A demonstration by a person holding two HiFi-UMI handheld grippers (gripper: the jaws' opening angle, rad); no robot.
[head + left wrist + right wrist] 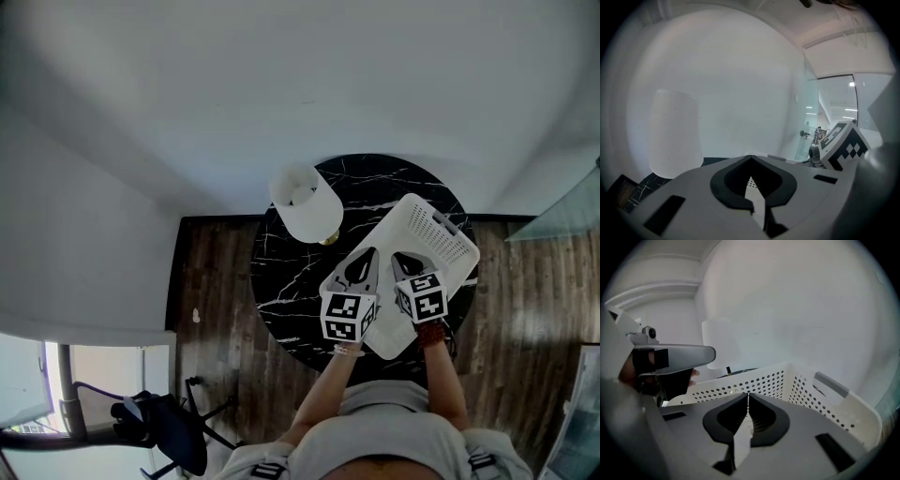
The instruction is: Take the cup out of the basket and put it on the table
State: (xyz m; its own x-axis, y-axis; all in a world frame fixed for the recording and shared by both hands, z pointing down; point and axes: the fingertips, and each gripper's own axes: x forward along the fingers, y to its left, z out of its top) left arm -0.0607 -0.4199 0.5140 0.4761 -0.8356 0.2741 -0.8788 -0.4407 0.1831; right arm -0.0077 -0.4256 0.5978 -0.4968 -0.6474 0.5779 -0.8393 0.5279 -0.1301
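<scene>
Right hand-held gripper (405,264): its jaws are standing together and holding nothing. Its own view is showing the two dark pads closed to a hairline slit (748,394). It is hovering above the middle of the white perforated plastic basket (448,234) and pointing forward and down into it, towards the far perforated wall (754,385).

Left hand-held gripper (364,262): its jaws are also meeting at the tips (750,158) and gripping nothing. It is hanging just beside the right one, over the basket's left rim rather than its middle.

The basket is sitting on the right half of the round black marble bench (375,187). Its long axis is running from near left to far right, and both tools are pointing roughly along that line.

Cup: no view is showing it. In the head view the two tools are covering most of the basket floor, and each gripper view is blocked low down by its own jaws. If the cup is in the basket, it is judged to be lying below and slightly ahead of the jaws, nearer the right tool.

The right jaws are judged to need opening before any descent, since closed tips cannot straddle a cup.

A white cylindrical lampshade (305,202) is standing on the bench to the far left of the basket, apart from it.
</scene>
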